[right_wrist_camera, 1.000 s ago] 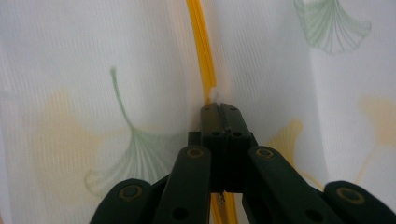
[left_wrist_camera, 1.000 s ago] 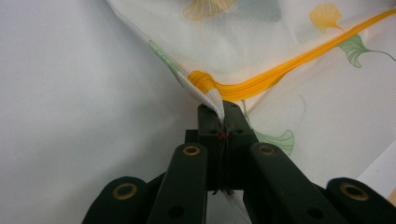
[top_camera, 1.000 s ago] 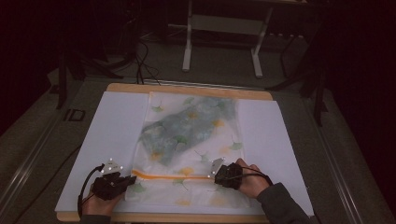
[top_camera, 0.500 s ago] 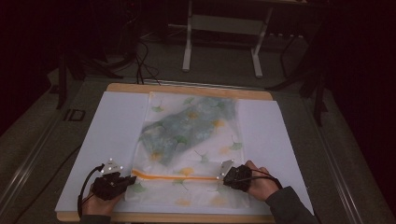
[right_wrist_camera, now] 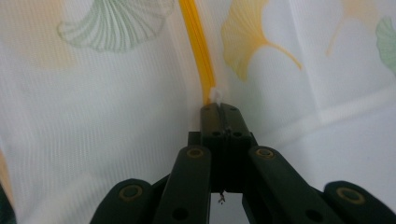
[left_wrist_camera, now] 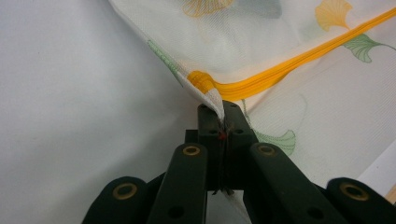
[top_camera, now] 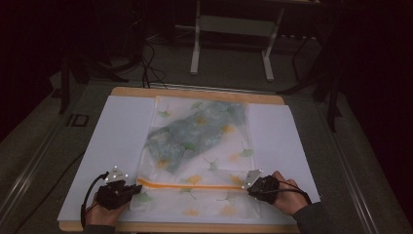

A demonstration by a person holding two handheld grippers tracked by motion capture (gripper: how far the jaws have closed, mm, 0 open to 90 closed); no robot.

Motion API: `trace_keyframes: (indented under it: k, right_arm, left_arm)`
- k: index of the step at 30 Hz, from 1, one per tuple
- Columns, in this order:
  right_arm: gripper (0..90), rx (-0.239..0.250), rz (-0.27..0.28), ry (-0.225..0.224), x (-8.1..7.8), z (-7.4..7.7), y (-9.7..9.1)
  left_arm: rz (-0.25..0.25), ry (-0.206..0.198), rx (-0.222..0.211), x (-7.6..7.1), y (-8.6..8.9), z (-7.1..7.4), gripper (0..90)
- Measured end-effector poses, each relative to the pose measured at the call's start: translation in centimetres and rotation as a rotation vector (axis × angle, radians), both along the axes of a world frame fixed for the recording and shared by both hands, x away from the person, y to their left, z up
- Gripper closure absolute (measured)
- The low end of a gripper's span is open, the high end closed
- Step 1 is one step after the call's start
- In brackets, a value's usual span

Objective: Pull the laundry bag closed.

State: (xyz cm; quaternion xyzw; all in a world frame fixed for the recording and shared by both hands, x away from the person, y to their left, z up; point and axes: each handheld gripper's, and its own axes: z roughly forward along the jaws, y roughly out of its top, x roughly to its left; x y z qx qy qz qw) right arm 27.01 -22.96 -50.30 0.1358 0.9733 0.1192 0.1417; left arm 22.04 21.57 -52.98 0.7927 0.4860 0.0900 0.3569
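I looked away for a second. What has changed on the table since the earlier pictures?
The right claw slid rightward along the orange zipper to its right end, shut on the white pull. The left claw stayed clamped on the mesh bag at the zipper's left end; the bag stayed flat.

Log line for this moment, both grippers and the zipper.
left gripper: shut on mesh bag corner | right gripper: shut on zipper pull | orange zipper: closed

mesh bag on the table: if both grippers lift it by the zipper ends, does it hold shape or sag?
Likely sags: the mesh bag is thin, see-through fabric and puckers where the left gripper pinches it. Probably light, though the dark bundle inside may shift. The zipper should stiffen that line somewhat.
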Motion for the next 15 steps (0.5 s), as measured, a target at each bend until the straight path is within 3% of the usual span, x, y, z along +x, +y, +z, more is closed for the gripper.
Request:
trace_keyframes:
  k: [9,13,15]
  right_arm:
    - [88.8,0.061,-0.033,0.012,-0.3,-0.1,-1.6]
    - [72.7,0.086,-0.044,0.028,-0.3,-0.1,-2.1]
    - [67.9,0.121,-0.056,0.04,-0.2,-0.1,-2.5]
  left_arm:
    - [-0.008,0.013,-0.002,0.0,-0.1,-0.2,87.7]
    - [-0.014,0.003,-0.015,-0.2,0.5,-0.2,75.3]
    - [-0.004,-0.002,-0.031,-0.3,0.8,-0.2,71.7]
